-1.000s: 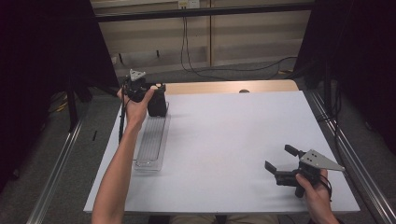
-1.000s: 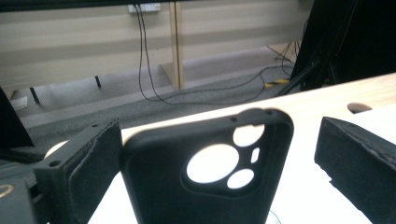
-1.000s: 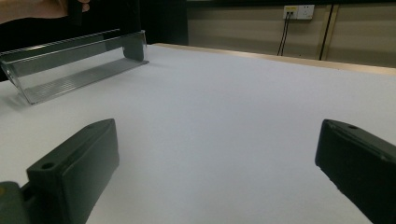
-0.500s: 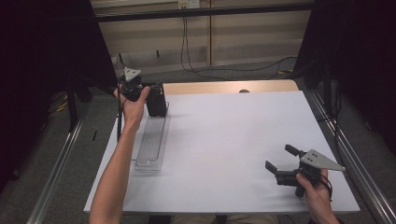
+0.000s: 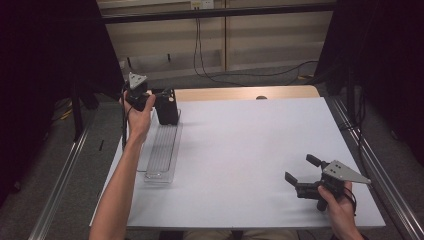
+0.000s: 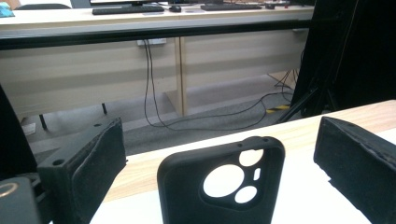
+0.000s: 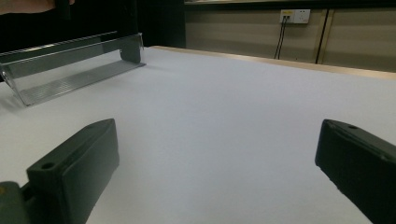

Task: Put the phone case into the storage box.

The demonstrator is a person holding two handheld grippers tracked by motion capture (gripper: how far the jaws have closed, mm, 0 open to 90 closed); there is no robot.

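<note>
The left gripper is held at the far left corner of the white table, its jaws spread wide with nothing clamped. Between them, in the left gripper view, a black phone case is seen standing upright, touched by neither jaw; it stands at the far end of a clear ribbed tray lying along the left edge. Near the near right corner, the right gripper is held with its jaws wide apart and empty.
</note>
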